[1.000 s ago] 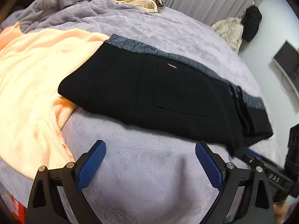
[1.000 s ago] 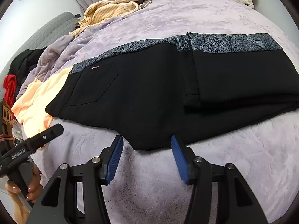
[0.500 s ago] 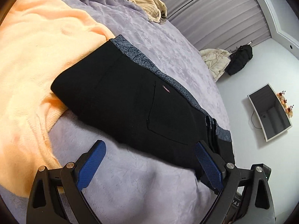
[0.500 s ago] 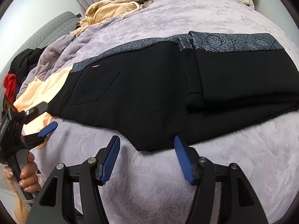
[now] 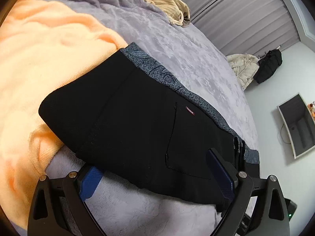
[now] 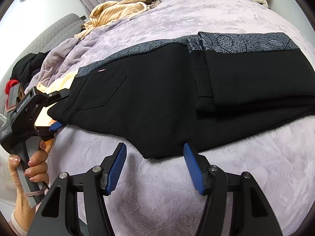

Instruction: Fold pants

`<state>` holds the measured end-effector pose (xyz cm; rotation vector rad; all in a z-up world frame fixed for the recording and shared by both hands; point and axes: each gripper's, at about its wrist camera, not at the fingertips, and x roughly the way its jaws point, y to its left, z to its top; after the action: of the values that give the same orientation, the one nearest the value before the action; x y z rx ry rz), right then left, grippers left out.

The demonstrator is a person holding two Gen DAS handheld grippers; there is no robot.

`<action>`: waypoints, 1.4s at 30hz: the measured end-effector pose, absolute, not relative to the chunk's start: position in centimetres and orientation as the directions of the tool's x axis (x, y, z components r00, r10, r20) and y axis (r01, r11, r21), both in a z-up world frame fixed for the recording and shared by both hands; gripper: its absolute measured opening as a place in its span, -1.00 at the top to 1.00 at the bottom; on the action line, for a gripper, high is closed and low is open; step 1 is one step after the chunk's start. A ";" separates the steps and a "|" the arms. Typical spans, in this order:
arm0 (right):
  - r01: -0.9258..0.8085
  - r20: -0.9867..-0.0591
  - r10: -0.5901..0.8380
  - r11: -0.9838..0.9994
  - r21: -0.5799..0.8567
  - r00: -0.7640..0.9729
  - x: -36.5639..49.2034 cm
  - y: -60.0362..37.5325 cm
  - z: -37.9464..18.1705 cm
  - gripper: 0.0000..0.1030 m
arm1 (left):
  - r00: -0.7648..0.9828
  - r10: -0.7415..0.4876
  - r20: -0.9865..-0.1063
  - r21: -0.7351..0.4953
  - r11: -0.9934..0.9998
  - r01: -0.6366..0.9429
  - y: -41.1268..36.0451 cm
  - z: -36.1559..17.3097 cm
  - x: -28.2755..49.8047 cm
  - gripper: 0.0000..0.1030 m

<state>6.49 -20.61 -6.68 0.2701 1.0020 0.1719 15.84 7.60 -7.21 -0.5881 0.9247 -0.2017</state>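
The right tool (image 6: 154, 168) stood wide and empty just short of the black knit pants (image 6: 157, 102), their legs already doubled over, on the lilac plush bed (image 6: 196, 15). The left tool (image 5: 155, 174), also wide, straddled their near edge at the waist end. Soft, thick and limp, they looked best pinched through all layers there.

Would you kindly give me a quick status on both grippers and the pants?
Left gripper open, straddling the black pants edge. Right gripper open, just opened wider, nothing between pads. Pants partly folded, waist end overlapping orange blanket.

Black pants (image 6: 161, 102) with a grey patterned side band (small red label by the pocket) lie flat across the frame's middle, legs folded back at right.
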 end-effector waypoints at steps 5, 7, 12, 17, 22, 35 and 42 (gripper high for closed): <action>-0.045 -0.789 0.290 0.947 0.317 0.542 6.6 -20.7 -3.8 -0.25 | 0.602 -0.115 -0.790 -0.209 0.974 -0.088 4.1 -6.2 15.6 -0.17; -0.081 -0.769 0.291 0.951 0.300 0.569 7.2 -20.6 -1.4 -0.25 | 0.596 -0.084 -0.798 -0.165 0.983 -0.083 3.7 -6.6 15.8 -0.13; -0.225 -0.759 0.351 0.936 0.271 0.549 11.0 -18.1 4.3 -0.25 | 0.666 0.073 -0.742 0.077 0.997 -0.023 1.1 -6.8 14.3 -0.05; -0.444 -0.822 0.427 0.862 0.245 0.376 16.8 -9.8 7.2 -0.25 | 0.728 0.207 -0.653 0.291 0.957 -0.011 -1.6 -7.6 13.3 -0.04; -0.612 -0.920 0.360 0.766 0.197 0.155 21.0 0.7 4.9 -0.25 | 0.747 0.231 -0.623 0.338 0.941 -0.009 -1.9 -7.6 13.1 -0.04; -0.635 -0.961 0.271 0.751 0.180 0.048 24.1 2.8 0.2 0.71 | 0.786 0.201 -0.585 0.363 0.931 0.033 -2.5 -5.7 13.0 -0.04; -0.547 -0.849 0.509 0.754 0.362 0.139 22.5 -7.2 6.9 0.72 | 0.851 0.045 -0.523 0.272 0.955 0.116 -5.2 1.3 11.4 -0.04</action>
<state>22.47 -7.24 6.88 -0.0374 1.2105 0.7634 11.43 -5.17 1.32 0.3022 0.5531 -0.0381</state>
